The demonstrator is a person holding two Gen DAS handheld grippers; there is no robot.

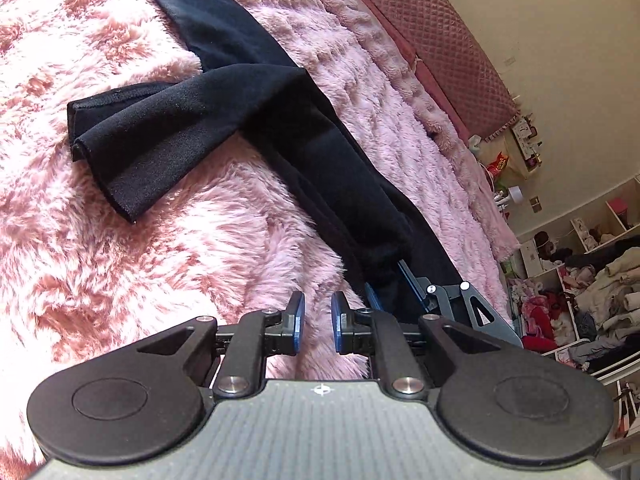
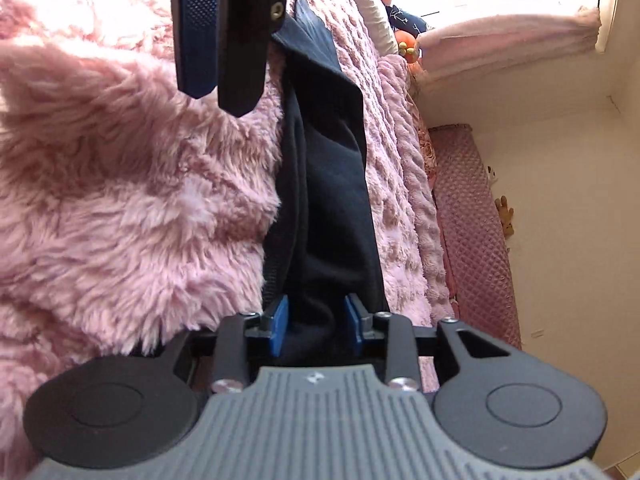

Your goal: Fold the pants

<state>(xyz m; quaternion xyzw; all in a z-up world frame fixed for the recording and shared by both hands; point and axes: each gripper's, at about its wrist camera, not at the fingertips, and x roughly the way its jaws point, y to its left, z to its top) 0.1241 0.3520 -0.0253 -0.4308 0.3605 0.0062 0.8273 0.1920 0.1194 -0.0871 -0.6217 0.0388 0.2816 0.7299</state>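
Observation:
Black pants point(image 1: 248, 120) lie in a long diagonal strip on a fluffy pink blanket point(image 1: 120, 280), one leg end folded out to the left. My left gripper point(image 1: 319, 316) hovers low over the fur beside the strip, its blue pads slightly apart with nothing between them. It also shows at the top of the right wrist view as the left gripper point(image 2: 216, 102). My right gripper point(image 2: 316, 324) sits at the near end of the pants point(image 2: 324, 200), jaws parted with bunched black cloth lying between the pads. In the left wrist view the right gripper point(image 1: 386, 280) is half hidden by that cloth.
A quilted pink headboard point(image 1: 440, 32) runs along the bed's far edge against a cream wall. Open shelves point(image 1: 580, 280) stuffed with clothes stand at the right. A rolled pink blanket point(image 2: 500, 40) and an orange toy point(image 2: 408, 46) lie at the bright far end.

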